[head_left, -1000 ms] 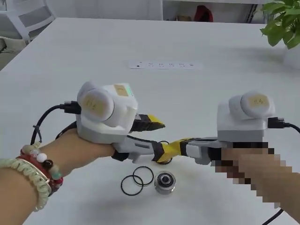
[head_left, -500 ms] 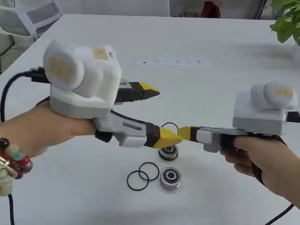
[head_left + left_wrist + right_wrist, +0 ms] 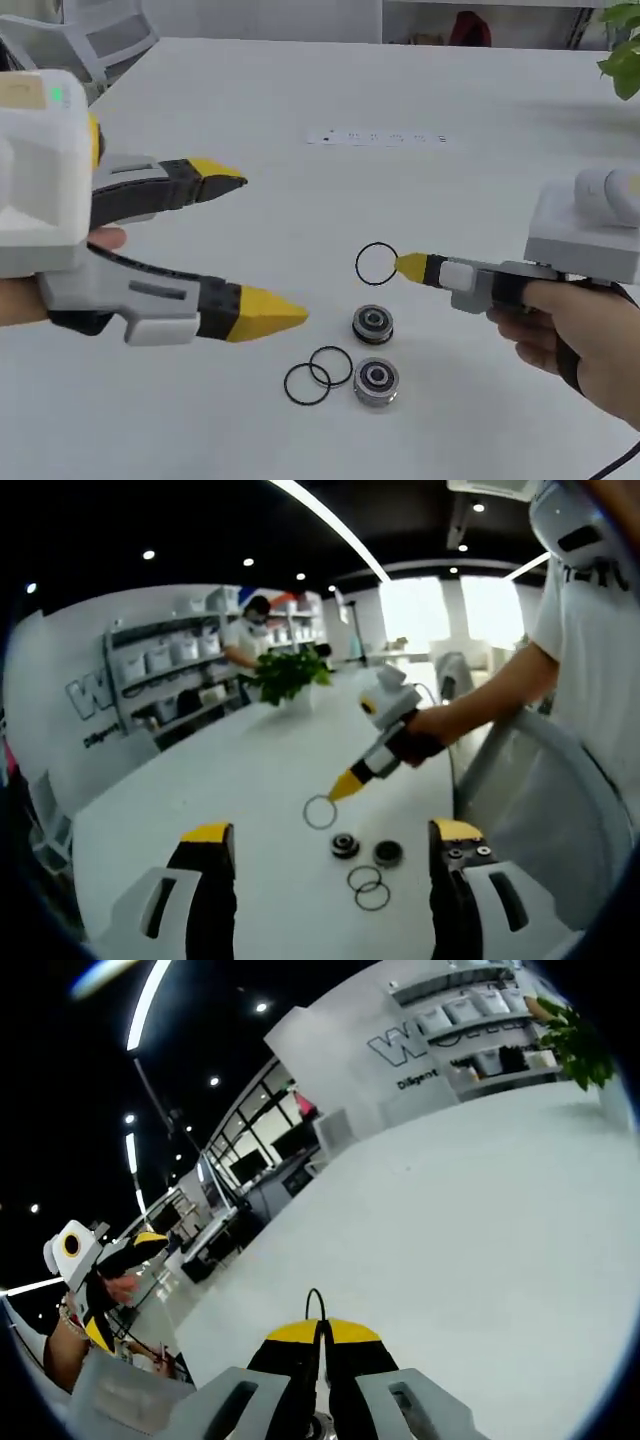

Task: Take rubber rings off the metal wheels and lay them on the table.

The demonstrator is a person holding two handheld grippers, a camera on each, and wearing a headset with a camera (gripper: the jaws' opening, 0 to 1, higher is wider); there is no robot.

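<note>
The rubber ring (image 3: 377, 244) is thin, soft and very light. It bends and stretches easily, and it can slip out of a loose pinch. Hold it on the band itself, at one spot on the edge, like you do now. Your right gripper (image 3: 408, 266) has its two tips pressed together on the ring's edge, and the ring hangs in the air above the table (image 3: 200, 420), just past the far wheel (image 3: 373, 323). In the right gripper view the black band (image 3: 315, 1310) sits squeezed between the shut tips.

The wheels look hard and heavy for their size, so they probably stay put when you let go. The near wheel (image 3: 377, 381) rests beside two loose rings (image 3: 310, 366) already lying flat on the table.

Half a second ago both grippers met tip to tip over the far wheel. Now your left gripper (image 3: 270, 247) is pulled back to the side with its tips wide apart, holding nothing – and the ring hangs from the right gripper alone.
</note>
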